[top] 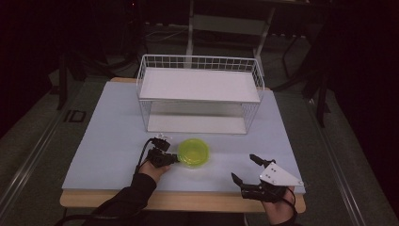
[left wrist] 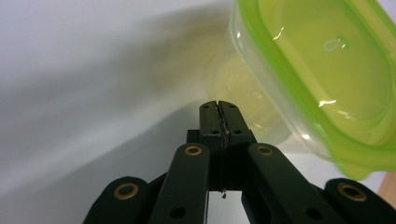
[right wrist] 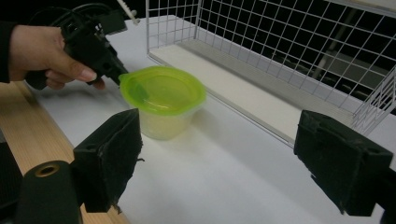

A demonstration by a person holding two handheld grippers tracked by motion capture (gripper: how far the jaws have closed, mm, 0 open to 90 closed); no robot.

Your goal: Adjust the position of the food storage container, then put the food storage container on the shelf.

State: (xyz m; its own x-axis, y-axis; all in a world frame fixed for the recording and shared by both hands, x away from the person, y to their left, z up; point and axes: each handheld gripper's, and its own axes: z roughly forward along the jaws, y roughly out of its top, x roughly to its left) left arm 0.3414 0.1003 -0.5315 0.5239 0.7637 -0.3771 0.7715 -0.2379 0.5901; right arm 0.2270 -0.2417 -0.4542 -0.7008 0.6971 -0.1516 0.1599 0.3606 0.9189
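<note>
The lidded green container sits on the tabletop just below the centre of the high view, in front of the white wire rack that stands toward the top. Nearest, at the lower right of that view, the right claw hangs with its jaws spread wide and nothing between them, well apart from the container. At centre left, the left claw has its jaws pressed together; in the right gripper view its tip sits at the lid's rim tab, but whether it actually pinches that rim I cannot tell, since the left gripper view shows the closed tips beside the clear wall, under the lid's overhang. If the step is lifting or moving the container, a rim pinch looks weak: steadying the body with the open right claw would likely help before aiming for the rack's lower shelf.
</note>
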